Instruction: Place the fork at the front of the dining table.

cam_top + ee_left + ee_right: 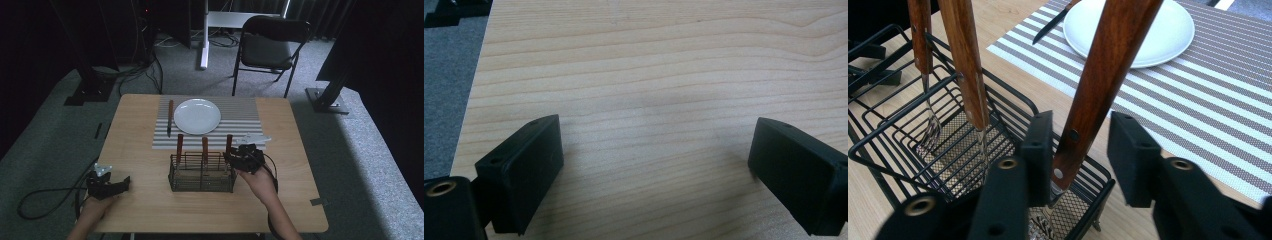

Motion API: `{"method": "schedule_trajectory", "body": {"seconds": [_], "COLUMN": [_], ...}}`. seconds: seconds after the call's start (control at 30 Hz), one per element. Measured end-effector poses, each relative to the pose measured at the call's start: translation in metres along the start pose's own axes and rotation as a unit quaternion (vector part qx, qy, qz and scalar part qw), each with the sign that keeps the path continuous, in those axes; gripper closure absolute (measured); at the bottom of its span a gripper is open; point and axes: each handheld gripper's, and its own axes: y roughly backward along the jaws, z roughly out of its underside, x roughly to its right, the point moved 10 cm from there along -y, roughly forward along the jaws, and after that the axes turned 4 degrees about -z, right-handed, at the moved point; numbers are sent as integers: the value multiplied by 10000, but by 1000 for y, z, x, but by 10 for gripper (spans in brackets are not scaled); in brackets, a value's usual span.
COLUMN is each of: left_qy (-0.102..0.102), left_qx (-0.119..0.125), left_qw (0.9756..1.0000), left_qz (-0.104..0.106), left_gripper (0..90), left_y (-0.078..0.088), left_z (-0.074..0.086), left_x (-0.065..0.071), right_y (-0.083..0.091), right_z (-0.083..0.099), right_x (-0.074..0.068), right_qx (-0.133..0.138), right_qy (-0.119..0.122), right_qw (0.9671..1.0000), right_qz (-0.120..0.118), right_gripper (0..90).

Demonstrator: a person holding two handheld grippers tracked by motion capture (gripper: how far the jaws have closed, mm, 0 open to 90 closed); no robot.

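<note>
A black wire basket (202, 183) (950, 142) stands mid-table with three wooden-handled utensils upright in it. My right gripper (234, 153) (1079, 132) is open around the rightmost handle (229, 142) (1100, 87). Its left jaw touches the wood and a gap remains at the right jaw. The middle handle (205, 146) (965, 65) and the left one, a fork (179, 144) (921, 40), stand free. My left gripper (111, 186) (656, 150) rests open on bare wood near the table's front left corner, with nothing between its jaws.
Behind the basket lies a striped placemat (240, 120) (1198, 110) with a white plate (197, 116) (1143, 30) and a wooden-handled knife (170, 117) (1050, 27) to the plate's left. A black chair (267, 47) stands beyond the table.
</note>
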Motion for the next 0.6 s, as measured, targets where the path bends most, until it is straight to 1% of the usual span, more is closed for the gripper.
{"method": "schedule_trajectory", "body": {"seconds": [0.1, 0.2, 0.33, 0.4, 0.47, 0.57, 0.6], "left_qy": [-1, 0, -1, -2, -1, -5, -13], "left_qx": [-1, -1, -1, -1, -1, -5, -11], "left_qw": [10000, 10000, 10000, 10000, 10000, 10000, 10000], "left_qz": [0, 0, 0, 0, 0, 1, 0], "left_gripper": [74, 74, 74, 74, 74, 74, 74], "left_y": [0, 0, 0, 0, 0, 0, 0], "left_z": [0, 0, 0, 0, 0, 0, 0], "left_x": [0, 0, 0, 0, 0, 0, 0], "right_y": [0, 2, 3, 3, 5, 8, 9], "right_z": [0, 0, 0, -1, -3, -8, -10], "right_x": [2, 3, 4, 4, 2, -3, -4], "right_qx": [11, 46, 119, 162, 231, 297, 302], "right_qy": [-23, -124, -230, -297, -362, -263, -211], "right_qw": [10000, 9999, 9997, 9994, 9989, 9989, 9991], "right_qz": [15, -20, -41, -84, -198, -264, -227], "right_gripper": [690, 716, 726, 734, 747, 760, 761]}}
